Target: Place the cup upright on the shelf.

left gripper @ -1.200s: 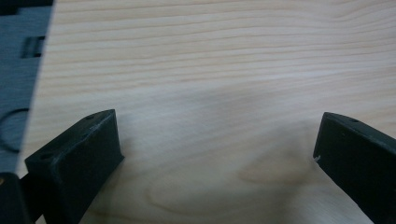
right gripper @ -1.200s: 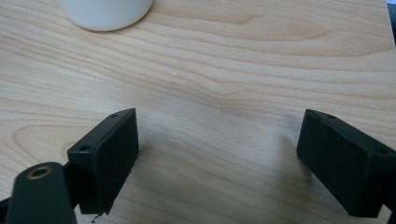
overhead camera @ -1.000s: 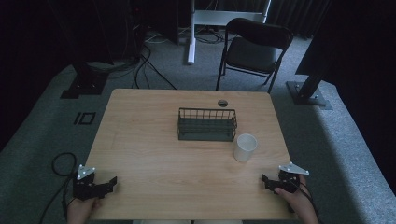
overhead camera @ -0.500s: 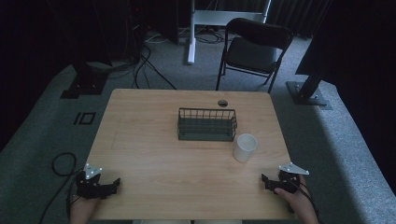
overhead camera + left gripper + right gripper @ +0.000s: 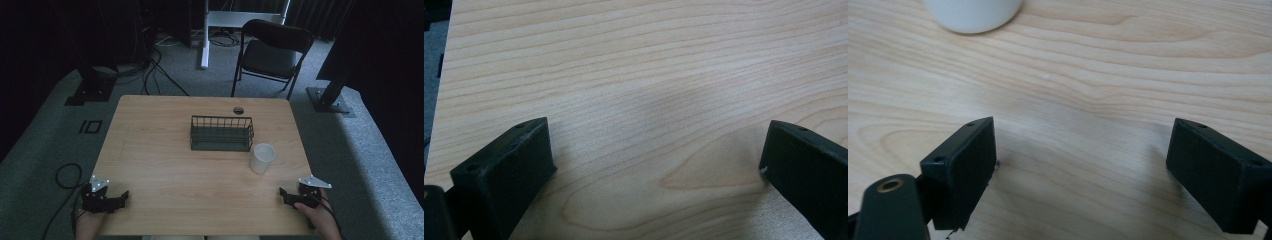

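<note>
item: white cup [image 5: 263,157]; stands upright and open-mouthed on the wooden table [image 5: 165,150], just beside the right front corner of the basket; its lower wall [image 5: 973,12] shows at the top of the right gripper view, straight ahead of the jaws, which suggests it is the thing to be picked up.

item: wire basket [image 5: 221,133]; dark, rectangular, nothing seen inside; set mid-table, toward the far side; a likely receptacle for the cup, given how close the two stand.

item: right gripper [image 5: 290,196]; held low at the near right corner of the table, jaws spread wide with nothing between them but bare wood; aimed toward the cup yet well apart from it; the spread looks like readiness to close around the cup's wall.

item: left gripper [image 5: 120,198]; held at the near left corner, jaws likewise spread wide over bare wood [image 5: 649,130], holding nothing; far from cup and basket, so probably parked out of the way.

item: folding chair [image 5: 272,52]; beyond the far edge; no apparent part in the work.

item: small round hole [image 5: 238,110]; in the tabletop behind the basket.
</note>
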A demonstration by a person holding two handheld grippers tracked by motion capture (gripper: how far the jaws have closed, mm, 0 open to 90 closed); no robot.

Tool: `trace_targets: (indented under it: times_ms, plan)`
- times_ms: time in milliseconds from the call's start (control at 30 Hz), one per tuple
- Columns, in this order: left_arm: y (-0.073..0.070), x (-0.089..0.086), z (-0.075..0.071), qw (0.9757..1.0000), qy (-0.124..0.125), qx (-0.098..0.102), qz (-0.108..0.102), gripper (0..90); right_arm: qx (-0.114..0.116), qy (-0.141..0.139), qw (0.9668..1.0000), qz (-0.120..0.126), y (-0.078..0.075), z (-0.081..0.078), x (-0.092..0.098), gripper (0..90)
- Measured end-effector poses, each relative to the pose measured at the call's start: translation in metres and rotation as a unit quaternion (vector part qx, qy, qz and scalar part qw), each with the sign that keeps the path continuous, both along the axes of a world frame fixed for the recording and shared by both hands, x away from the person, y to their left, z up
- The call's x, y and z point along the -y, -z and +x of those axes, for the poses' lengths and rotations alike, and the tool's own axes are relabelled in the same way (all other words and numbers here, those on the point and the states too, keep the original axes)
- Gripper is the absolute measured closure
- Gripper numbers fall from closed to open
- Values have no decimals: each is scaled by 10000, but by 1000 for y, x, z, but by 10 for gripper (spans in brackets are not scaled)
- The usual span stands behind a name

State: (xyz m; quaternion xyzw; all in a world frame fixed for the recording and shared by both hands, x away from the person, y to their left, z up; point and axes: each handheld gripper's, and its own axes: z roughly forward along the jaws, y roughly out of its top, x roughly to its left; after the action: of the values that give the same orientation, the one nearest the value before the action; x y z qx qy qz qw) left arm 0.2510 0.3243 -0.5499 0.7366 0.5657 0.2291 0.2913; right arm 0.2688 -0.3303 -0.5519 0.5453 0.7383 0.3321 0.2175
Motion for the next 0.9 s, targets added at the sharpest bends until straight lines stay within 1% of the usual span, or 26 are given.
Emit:
trace_targets:
  times_ms: [100,200,333,600,667,900]
  plan:
    - [0,0,0,10000,-1,-1,0,9,12,-163,9998,75,-1,0,-4,123]
    - [0,0,0,10000,1,-1,0,9,54,-236,9997,42,-2,2,-7,123]
    - [0,0,0,10000,0,0,-1,9,110,-353,9993,101,-4,3,-13,123]
    - [0,0,0,10000,0,0,-2,9,167,-428,9989,133,-6,10,-22,124]
    - [0,0,0,10000,0,-2,1,9,224,-441,9987,93,-6,11,-24,124]
    - [0,0,0,10000,1,-1,0,9,352,-539,9978,149,-9,16,-33,125]
